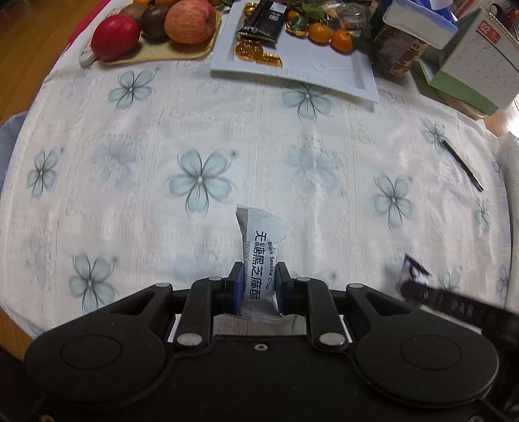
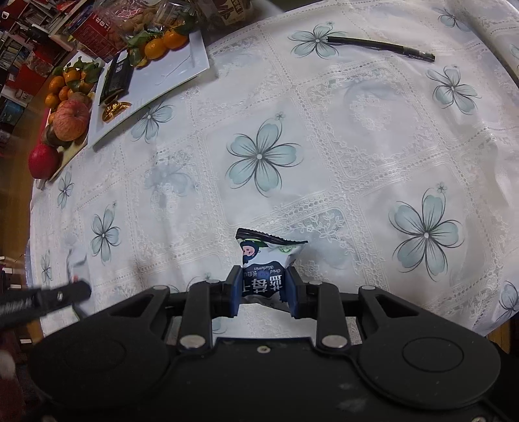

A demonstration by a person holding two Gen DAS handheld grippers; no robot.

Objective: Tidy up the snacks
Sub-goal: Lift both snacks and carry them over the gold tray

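Snacks were mid-transfer: a slim grey-white foil packet (image 1: pixel 261 263) printed "Black Sesame Crisp" and 无糖黑芝麻酥 sat clamped in the left gripper (image 1: pixel 259 285) at lower centre, and a white-and-navy blueberry pouch (image 2: pixel 266 269), lettered "Dried Blueberries", sat clamped in the right gripper (image 2: pixel 263 290). Both seemingly still had to reach the white rectangular tray (image 1: pixel 324 76) at upper centre, already holding a black wrapper (image 1: pixel 263 19), gold foil coins (image 1: pixel 248 50) and tangerines (image 1: pixel 319 32).
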